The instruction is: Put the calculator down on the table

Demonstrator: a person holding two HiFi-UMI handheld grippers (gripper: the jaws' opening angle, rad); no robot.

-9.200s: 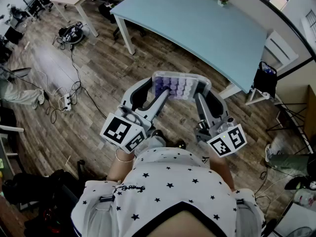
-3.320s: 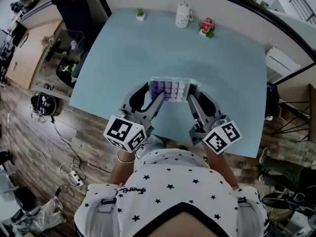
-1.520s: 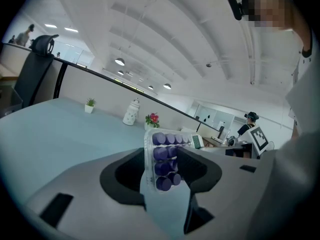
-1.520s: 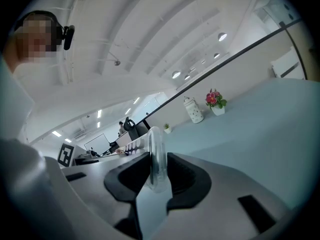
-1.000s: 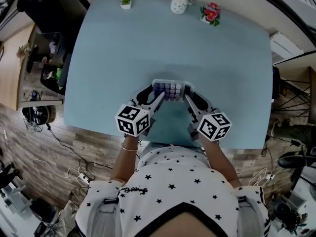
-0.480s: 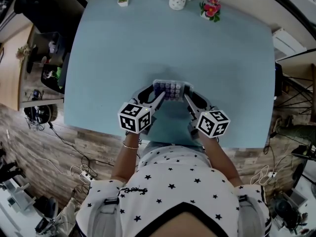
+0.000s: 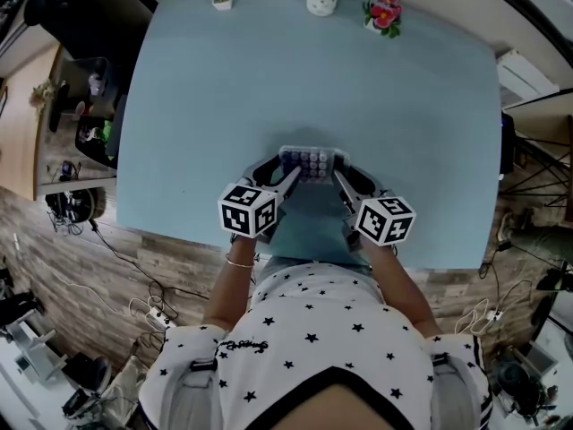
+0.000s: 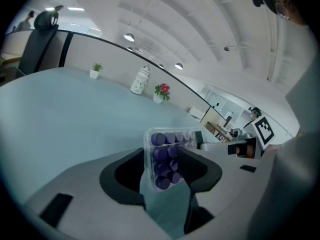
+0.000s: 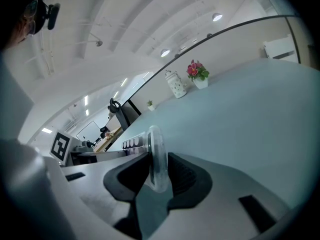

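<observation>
The clear-cased calculator with purple keys point(image 7: 312, 162), clamped at its side edges by the left gripper point(image 7: 281, 170) and the right gripper point(image 7: 344, 172), hangs lower over the near part of the pale blue table point(image 7: 188, 97) than a second ago, so set-down looks near; contact unconfirmed, release pending.

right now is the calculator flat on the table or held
Held: left gripper and right gripper each clamp one edge of the calculator. Contact with the table: cannot tell.
</observation>
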